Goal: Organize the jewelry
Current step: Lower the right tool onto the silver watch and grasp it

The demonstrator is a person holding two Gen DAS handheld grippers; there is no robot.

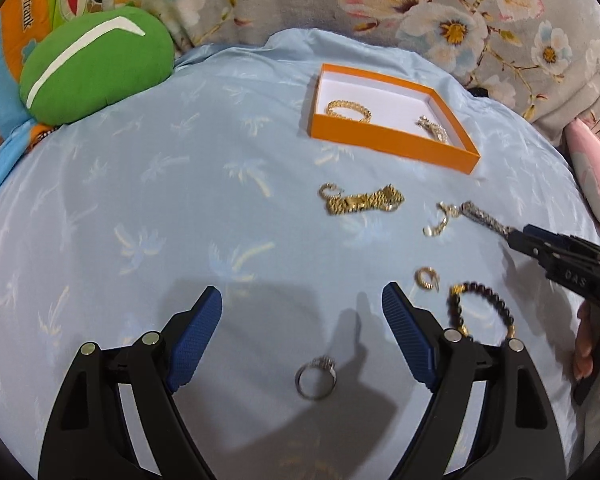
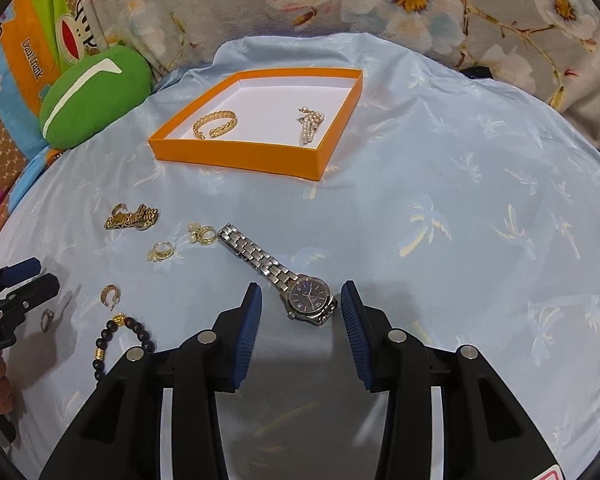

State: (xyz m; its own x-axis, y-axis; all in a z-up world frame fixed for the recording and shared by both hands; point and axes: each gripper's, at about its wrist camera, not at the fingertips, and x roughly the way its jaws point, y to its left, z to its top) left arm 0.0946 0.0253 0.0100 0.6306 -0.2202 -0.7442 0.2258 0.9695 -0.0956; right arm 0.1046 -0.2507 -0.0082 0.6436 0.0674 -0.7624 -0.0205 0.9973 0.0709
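My left gripper [image 1: 302, 300] stands open low over the blue cloth, with a silver ring [image 1: 316, 376] lying loose between its fingers. My right gripper [image 2: 300, 300] is open around the dark dial of a steel watch [image 2: 310, 300]; neither pad presses it, and the strap trails away to the upper left. Beyond stands an orange box [image 2: 236, 156] holding a gold bangle [image 2: 215, 123] and a pearl piece [image 2: 310, 126]. A gold chain bracelet [image 1: 360, 202], earrings [image 1: 440, 220], a small gold hoop [image 1: 427, 278] and a dark bead bracelet [image 1: 480, 312] lie on the cloth.
A green cushion [image 1: 96, 64] sits at the back left beside printed bedding [image 1: 28, 12]. Flowered fabric [image 1: 440, 8] rises behind the cloth. Fingers of a person's hand [image 1: 592, 352] show at the right edge. Bare cloth spreads to the left of the jewelry.
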